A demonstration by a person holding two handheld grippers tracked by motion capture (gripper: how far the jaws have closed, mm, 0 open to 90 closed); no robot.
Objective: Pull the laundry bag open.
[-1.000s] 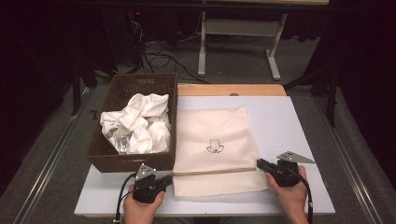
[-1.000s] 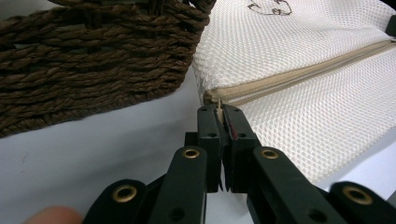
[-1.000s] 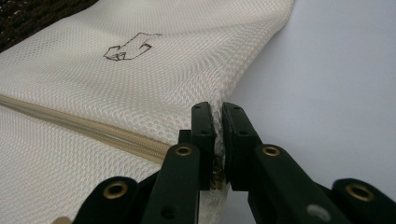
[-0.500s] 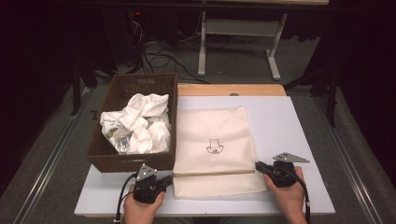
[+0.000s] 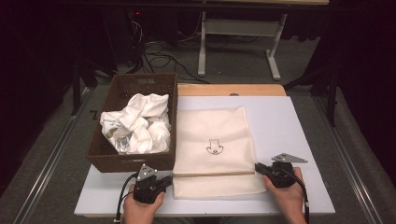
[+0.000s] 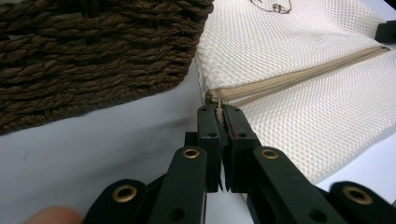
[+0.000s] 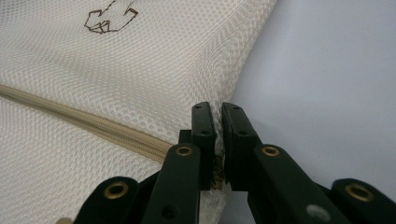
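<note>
Low, level tongs (image 5: 166, 181) (bag (image 5: 212, 135) pinched)

No legible text, number or brand appears. The cream mesh bag (image 5: 212, 140) carries one small dark outline emblem (image 5: 215, 148), a sign without letters. The white cloth (image 5: 135, 123) in the basket (image 5: 144, 81) bears greenish printing, too small to read.

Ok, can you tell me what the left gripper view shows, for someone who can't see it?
The left gripper has its black fingers pinched shut on the zipper pull at the end of a cream mesh bag. The bag lies on a white table, beside a brown woven basket.
</note>
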